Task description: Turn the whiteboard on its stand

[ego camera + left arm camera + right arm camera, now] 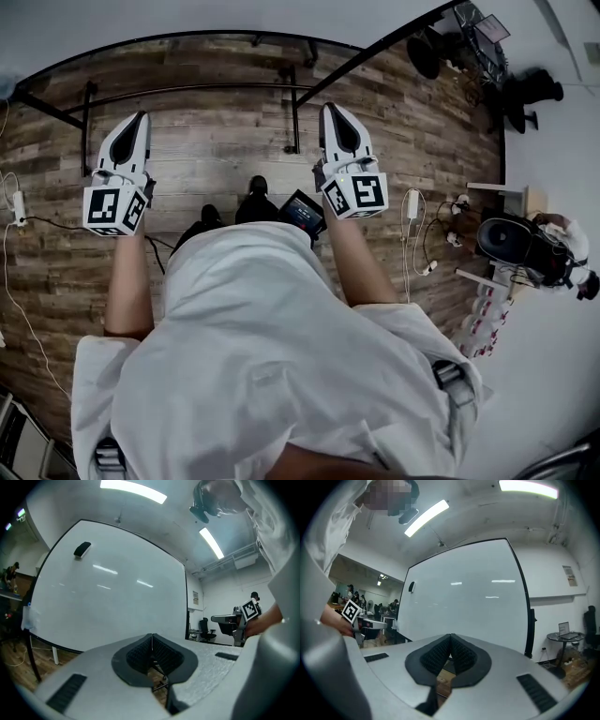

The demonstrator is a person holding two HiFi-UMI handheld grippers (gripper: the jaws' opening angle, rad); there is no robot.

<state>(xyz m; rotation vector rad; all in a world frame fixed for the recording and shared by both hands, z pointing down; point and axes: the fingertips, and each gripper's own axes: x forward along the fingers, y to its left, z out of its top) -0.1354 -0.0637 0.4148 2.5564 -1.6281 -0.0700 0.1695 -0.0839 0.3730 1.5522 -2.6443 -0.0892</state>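
Observation:
The whiteboard (108,597) stands upright a short way in front of me, white with a thin black frame and a dark eraser (82,549) stuck near its top left. It also fills the right gripper view (464,606). From the head view I see its top edge (187,36) as a thin black arc, with the stand's bars (187,91) on the floor below. My left gripper (141,120) and right gripper (334,111) both point at the board without touching it. The left jaws (152,637) and right jaws (450,637) are shut with nothing between them.
The floor is wood planks (216,150). Cables and a plug (17,206) lie at the left, chargers (412,204) and a dark bag (520,246) at the right. Office chairs (525,94) stand at the far right. People sit at desks (351,597) beyond the board.

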